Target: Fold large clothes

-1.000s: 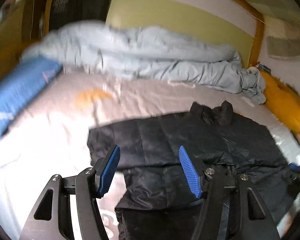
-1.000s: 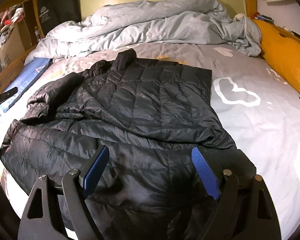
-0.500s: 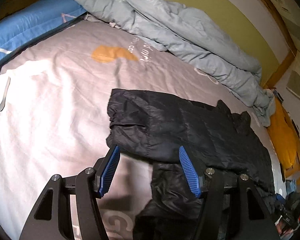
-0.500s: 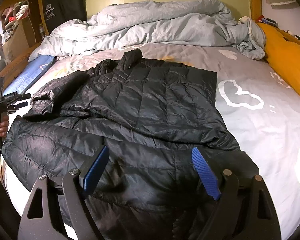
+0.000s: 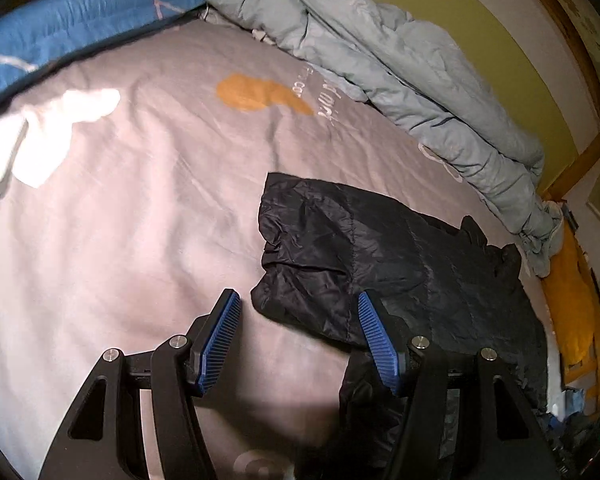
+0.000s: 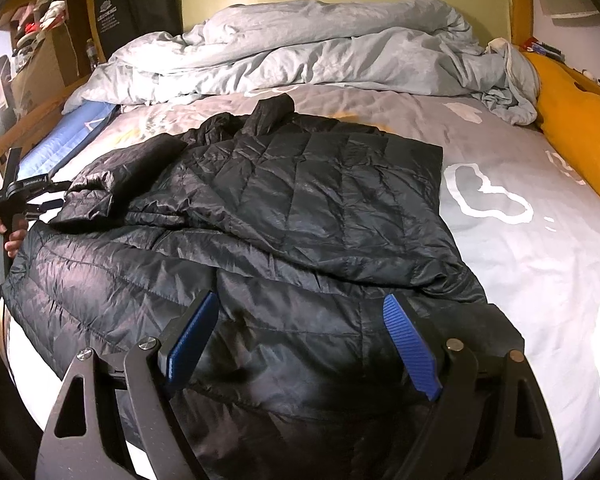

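Both claws, left claw (image 5: pixel 298 304) and right claw (image 6: pixel 300 308), agape, empty above jacket (image 6: pixel 300 200).

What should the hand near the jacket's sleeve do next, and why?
Probably ease the left gripper forward and shut on the sleeve end of the black jacket. Its fingers stand open right at that cuff, gripping nothing, and the sleeve lies out sideways on the bedsheet, not yet folded in.

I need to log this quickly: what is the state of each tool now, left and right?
Left tool: open, holding nothing, at the sleeve end of the black jacket.
Right tool: open, holding nothing, over the jacket.
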`<state>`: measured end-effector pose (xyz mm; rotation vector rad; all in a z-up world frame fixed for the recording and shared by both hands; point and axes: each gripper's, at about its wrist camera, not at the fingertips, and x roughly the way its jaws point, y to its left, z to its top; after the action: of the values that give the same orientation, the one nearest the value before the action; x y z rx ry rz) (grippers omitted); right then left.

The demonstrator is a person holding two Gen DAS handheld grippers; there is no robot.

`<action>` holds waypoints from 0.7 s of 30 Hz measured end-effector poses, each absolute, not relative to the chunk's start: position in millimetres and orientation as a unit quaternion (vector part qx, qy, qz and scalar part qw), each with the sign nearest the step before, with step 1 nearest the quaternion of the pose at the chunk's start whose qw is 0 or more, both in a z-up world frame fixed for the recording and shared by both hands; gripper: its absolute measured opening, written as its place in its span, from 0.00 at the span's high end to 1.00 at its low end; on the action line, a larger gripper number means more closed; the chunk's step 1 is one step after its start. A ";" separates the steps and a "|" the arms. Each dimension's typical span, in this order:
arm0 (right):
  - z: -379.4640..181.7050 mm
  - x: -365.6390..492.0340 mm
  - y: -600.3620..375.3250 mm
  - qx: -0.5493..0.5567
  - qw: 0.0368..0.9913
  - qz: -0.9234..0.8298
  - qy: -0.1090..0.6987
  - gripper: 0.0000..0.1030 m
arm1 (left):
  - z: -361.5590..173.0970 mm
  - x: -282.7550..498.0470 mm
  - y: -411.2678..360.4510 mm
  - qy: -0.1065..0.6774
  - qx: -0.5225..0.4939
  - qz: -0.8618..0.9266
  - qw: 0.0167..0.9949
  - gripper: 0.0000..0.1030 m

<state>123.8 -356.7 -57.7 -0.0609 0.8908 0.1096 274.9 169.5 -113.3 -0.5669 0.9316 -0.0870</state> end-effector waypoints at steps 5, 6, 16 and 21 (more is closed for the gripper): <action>-57.9 125.4 -359.6 -0.027 0.903 0.037 0.428 0.19 | -117.4 280.3 165.6 0.438 -0.260 -0.048 0.859 0.77; -57.9 126.1 -361.9 -0.024 0.903 0.036 0.428 0.19 | -115.4 279.7 163.9 0.435 -0.254 -0.047 0.863 0.85; -45.8 123.9 -371.2 -0.009 0.919 -0.015 0.394 0.19 | -15.3 235.8 95.0 0.311 -0.151 -0.111 0.932 0.91; -40.1 126.4 -377.8 -0.003 0.922 -0.029 0.385 0.19 | 31.3 198.3 26.3 0.266 -0.105 -0.204 0.936 0.91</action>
<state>126.4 -377.8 -40.1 -0.0061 0.7906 -0.0591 198.3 26.3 31.3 -0.2155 0.5433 -0.4167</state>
